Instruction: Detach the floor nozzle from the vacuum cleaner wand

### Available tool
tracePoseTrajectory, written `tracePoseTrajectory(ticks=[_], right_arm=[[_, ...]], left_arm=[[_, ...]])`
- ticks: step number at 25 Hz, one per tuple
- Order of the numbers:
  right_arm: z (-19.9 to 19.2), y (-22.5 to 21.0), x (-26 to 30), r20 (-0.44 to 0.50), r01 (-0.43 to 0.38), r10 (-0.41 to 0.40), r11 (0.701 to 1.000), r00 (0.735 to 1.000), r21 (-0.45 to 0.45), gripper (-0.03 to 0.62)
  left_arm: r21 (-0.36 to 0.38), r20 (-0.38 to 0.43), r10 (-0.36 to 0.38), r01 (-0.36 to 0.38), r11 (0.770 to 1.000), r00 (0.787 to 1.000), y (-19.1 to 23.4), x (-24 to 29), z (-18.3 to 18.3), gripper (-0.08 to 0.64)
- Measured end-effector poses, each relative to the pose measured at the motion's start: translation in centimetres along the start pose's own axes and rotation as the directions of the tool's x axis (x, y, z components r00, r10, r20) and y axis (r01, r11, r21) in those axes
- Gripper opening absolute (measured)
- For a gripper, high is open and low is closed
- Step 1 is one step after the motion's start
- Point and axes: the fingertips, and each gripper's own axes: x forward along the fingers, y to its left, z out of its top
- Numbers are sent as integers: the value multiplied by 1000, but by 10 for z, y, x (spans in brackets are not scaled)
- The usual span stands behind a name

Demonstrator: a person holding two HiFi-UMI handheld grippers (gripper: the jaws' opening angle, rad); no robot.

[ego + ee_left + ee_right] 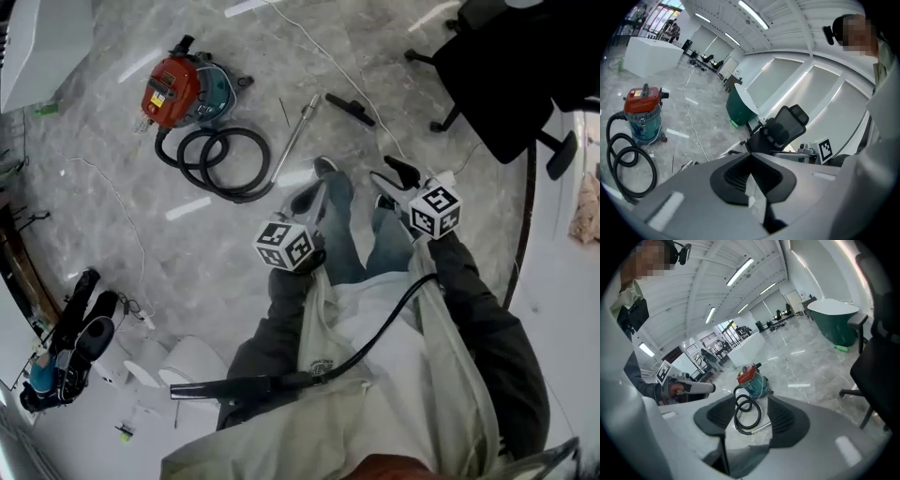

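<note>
The red and teal vacuum cleaner (183,91) stands on the grey floor with its black hose (220,159) coiled beside it. The metal wand (292,141) lies on the floor at the hose's end. The black floor nozzle (349,109) lies a little to the right of the wand's tip, apart from it. My left gripper (309,200) is held high above the floor, shut with nothing in it. My right gripper (394,187) is beside it, open and empty. The vacuum cleaner (752,378) and hose (747,416) show between the right gripper's (752,420) pads. The left gripper's (751,177) pads meet.
A black office chair (506,75) stands at the upper right. A white counter (42,47) fills the upper left corner. A thin cable (112,202) trails over the floor. Dark bags and gear (70,342) lie at the lower left. A green tub (834,319) stands behind the chair.
</note>
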Motion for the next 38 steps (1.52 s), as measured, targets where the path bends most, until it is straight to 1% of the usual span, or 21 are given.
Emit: tracePoseTrajectory(ticks=[2,4,9,11,13,16,18,20,23,26,32,35,38], right_arm=[[0,11,-13,30,-12,13,1000,999,-16,209],[-8,26,-34,54,-29,30,999,998,-33,209],[-30,42,-105,126,-38,45,997,991,-62,209],[-37,42,-131,152,-38,45,998,987,-53,209],[-42,43,-150,173,-42,48,998,984,-38,209],[-45,48,-171,193,-41,49,998,980,-42,209],[-44,52,-181,208,-36,44,998,977,-46,209],[-42,57,-188,225,-21,30,999,974,-45,209],[-37,69,-188,249,-1,7,1000,968,-25,208],[-40,90,-181,259,-12,13,1000,966,-4,208],[-46,120,-165,247,-19,28,999,969,-39,208],[-45,125,-165,255,-2,13,999,967,-42,207],[-43,128,-161,261,11,-1,999,965,-36,207]], left_arm=[[32,29,14,-14,999,999,-21,-11,1,6],[30,62,42,-44,999,997,-46,-26,-13,6],[-22,135,159,-157,987,978,-105,-58,-77,6],[-21,148,192,-191,981,970,-124,-66,-101,6],[4,155,207,-210,978,966,-139,-73,-114,6],[61,188,201,-216,974,961,-154,-82,-106,6],[84,220,185,-208,975,958,-159,-86,-92,6],[100,235,162,-190,977,958,-162,-90,-80,6],[133,227,136,-169,977,964,-161,-99,-70,6],[153,219,117,-153,976,969,-159,-114,-68,6],[165,201,69,-104,981,977,-154,-123,-73,6],[173,185,48,-81,982,981,-152,-123,-73,6],[179,186,44,-78,981,982,-147,-127,-69,6]])
